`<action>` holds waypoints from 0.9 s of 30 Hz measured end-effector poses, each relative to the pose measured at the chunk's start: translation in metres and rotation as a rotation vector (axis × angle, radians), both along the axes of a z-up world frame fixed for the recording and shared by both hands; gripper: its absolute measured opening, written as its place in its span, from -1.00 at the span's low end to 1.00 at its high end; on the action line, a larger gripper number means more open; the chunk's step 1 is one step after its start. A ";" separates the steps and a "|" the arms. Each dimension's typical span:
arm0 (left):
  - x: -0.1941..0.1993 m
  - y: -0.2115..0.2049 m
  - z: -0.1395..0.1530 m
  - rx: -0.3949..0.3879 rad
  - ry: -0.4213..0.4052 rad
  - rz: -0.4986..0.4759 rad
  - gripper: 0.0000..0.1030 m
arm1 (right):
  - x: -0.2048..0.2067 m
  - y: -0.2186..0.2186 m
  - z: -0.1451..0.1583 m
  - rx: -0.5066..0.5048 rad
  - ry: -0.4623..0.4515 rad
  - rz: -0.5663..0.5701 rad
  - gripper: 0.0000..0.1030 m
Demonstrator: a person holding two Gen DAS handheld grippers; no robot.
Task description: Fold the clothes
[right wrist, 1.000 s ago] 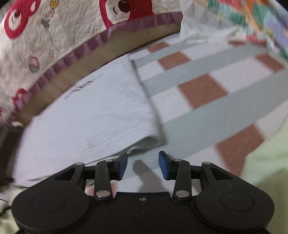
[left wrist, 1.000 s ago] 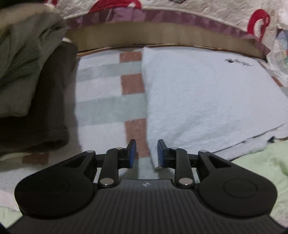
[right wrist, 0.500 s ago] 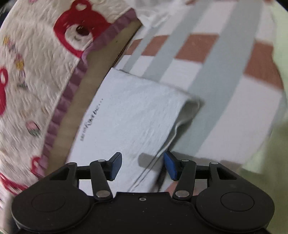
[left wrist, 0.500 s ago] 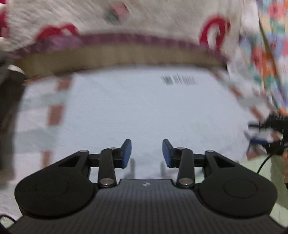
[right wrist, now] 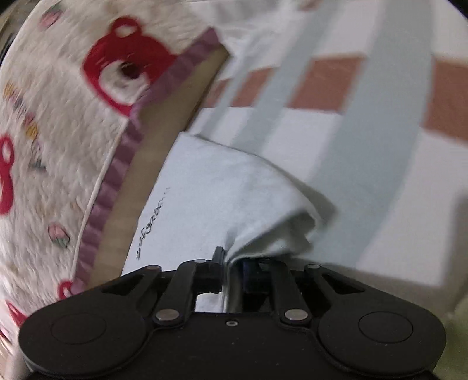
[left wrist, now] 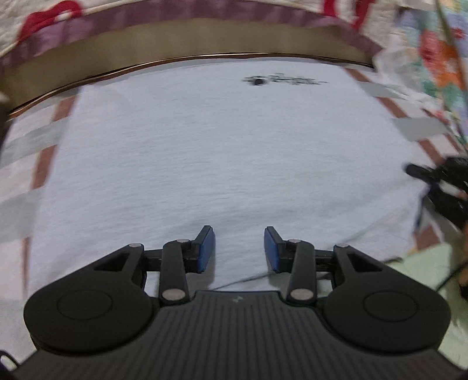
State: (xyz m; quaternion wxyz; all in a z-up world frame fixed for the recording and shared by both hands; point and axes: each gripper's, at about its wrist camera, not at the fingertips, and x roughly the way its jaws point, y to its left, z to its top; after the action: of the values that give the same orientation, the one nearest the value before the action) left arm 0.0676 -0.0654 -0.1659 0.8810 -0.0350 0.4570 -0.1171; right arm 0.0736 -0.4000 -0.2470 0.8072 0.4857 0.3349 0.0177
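Note:
A folded white garment point(left wrist: 222, 152) with small black lettering point(left wrist: 280, 79) lies flat on the checked bedspread point(left wrist: 26, 152). My left gripper point(left wrist: 239, 248) hovers open over its near edge, nothing between the blue pads. In the right wrist view the same white garment point(right wrist: 222, 198) bunches up at its corner, and my right gripper point(right wrist: 232, 270) is shut on that corner, lifting the cloth a little. The right gripper point(left wrist: 441, 187) also shows as a dark blurred shape at the garment's right edge in the left wrist view.
A quilt with red bear prints point(right wrist: 64, 122) and a purple striped border point(left wrist: 204, 14) rises behind the garment. Flowery fabric point(left wrist: 438, 52) lies at the far right. Pale green cloth point(left wrist: 424, 269) sits at the near right. Checked bedspread point(right wrist: 365, 140) stretches right of the garment.
My right gripper moved onto the garment's corner and shut on it, bunching the cloth. My left gripper shifted right from the garment's left edge to over its middle, staying open.

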 end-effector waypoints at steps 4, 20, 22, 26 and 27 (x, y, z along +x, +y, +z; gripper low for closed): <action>0.005 0.005 -0.006 -0.017 0.048 0.020 -0.24 | 0.004 0.015 0.013 -0.097 -0.028 0.057 -0.34; -0.026 0.145 0.029 -0.150 -0.006 0.161 -0.25 | 0.033 0.263 0.152 -0.578 -0.490 0.839 -0.82; -0.040 0.167 0.022 -0.116 0.006 0.176 -0.25 | 0.031 0.314 0.137 -0.589 -0.446 0.942 -0.83; -0.063 0.198 0.001 -0.126 0.045 0.183 -0.24 | 0.028 0.377 0.069 -0.712 -0.219 1.058 -0.75; -0.067 0.202 -0.002 -0.132 0.036 0.188 -0.25 | 0.021 0.377 0.065 -0.705 -0.216 1.060 -0.69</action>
State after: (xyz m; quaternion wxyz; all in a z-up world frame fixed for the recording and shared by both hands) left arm 0.0009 0.1368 -0.1679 0.8756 -0.1378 0.4587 -0.0634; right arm 0.0951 -0.0232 -0.1823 0.8293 -0.0444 0.4319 0.3519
